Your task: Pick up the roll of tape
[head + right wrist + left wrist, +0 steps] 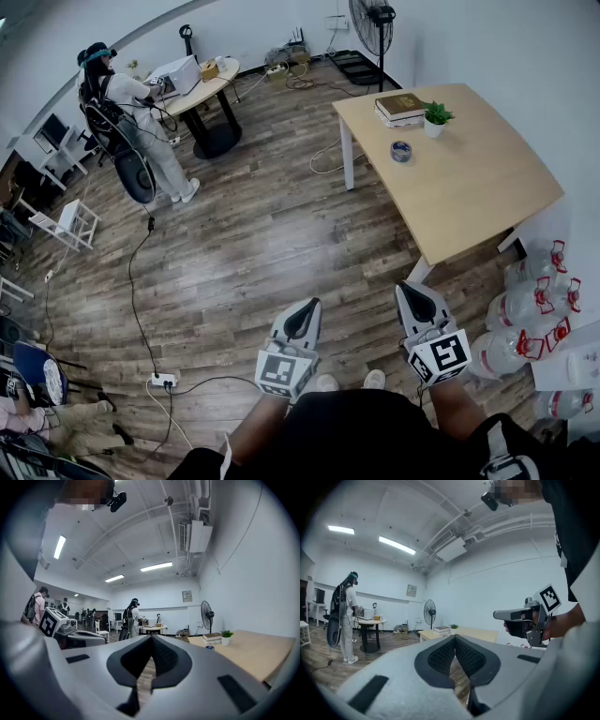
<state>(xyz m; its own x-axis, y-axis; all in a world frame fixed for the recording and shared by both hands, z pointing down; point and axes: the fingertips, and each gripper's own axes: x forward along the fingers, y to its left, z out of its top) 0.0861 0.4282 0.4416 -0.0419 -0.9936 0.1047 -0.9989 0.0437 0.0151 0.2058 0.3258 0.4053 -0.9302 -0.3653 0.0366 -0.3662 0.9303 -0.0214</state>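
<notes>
The roll of tape [401, 151] is small and bluish. It lies on the light wooden table [469, 187] at the far right, near a potted plant [436, 117] and stacked books [400, 106]. Both grippers are held low over the plank floor, well short of the table. My left gripper [305, 307] is shut with nothing in it, its pads meeting at the tip [454, 639]. My right gripper [412, 291] is also shut and empty [151, 638]. In the right gripper view the tape roll [210, 647] shows far ahead on the table's edge.
Large water bottles [534, 300] stand on the floor right of the table. A person [141, 122] works at a round table [211, 89] far left, near a standing fan [375, 19]. A power strip [163, 380] and cables lie on the floor at left.
</notes>
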